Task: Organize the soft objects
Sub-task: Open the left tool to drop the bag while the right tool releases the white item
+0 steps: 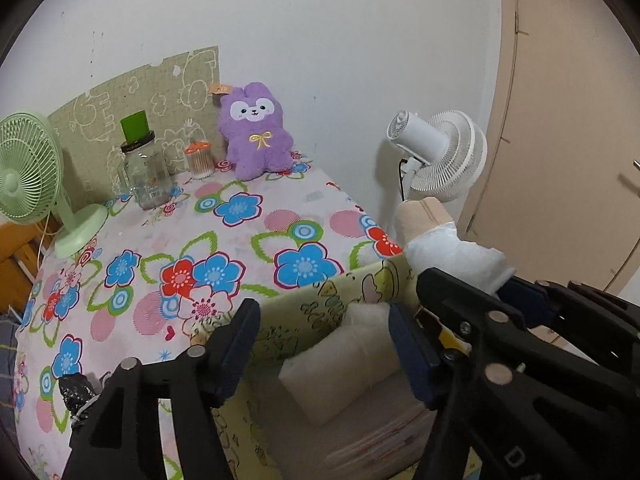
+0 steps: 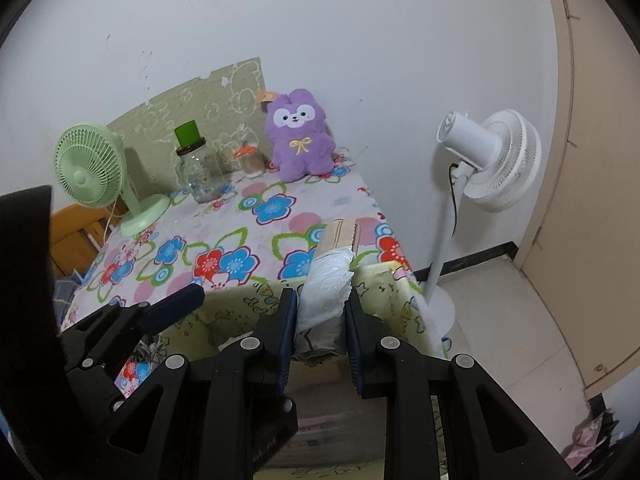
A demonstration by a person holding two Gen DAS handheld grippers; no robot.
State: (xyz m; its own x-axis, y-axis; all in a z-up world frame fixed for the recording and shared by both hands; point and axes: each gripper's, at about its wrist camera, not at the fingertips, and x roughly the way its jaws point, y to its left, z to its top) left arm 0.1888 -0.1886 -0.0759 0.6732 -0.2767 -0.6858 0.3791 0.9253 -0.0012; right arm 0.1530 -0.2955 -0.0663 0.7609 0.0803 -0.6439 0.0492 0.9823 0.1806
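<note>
tissue pack point(image 2: 326, 284) | gripped by right fingers point(image 2: 322, 344) | left fingers point(image 1: 324, 354) wide, empty | floral tablecloth point(image 1: 248, 216), white wall point(image 1: 320, 20)

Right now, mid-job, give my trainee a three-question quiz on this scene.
1. True or false: the right hand-held gripper is clamped on a white tissue pack.
2. What stands nearest the purple plush toy: A green desk fan, B cotton-swab jar, C white pedestal fan?
3. Fill in: the left hand-held gripper is ____, nothing between its fingers.

Key: 1 true; 2 B; 3 open.
</note>
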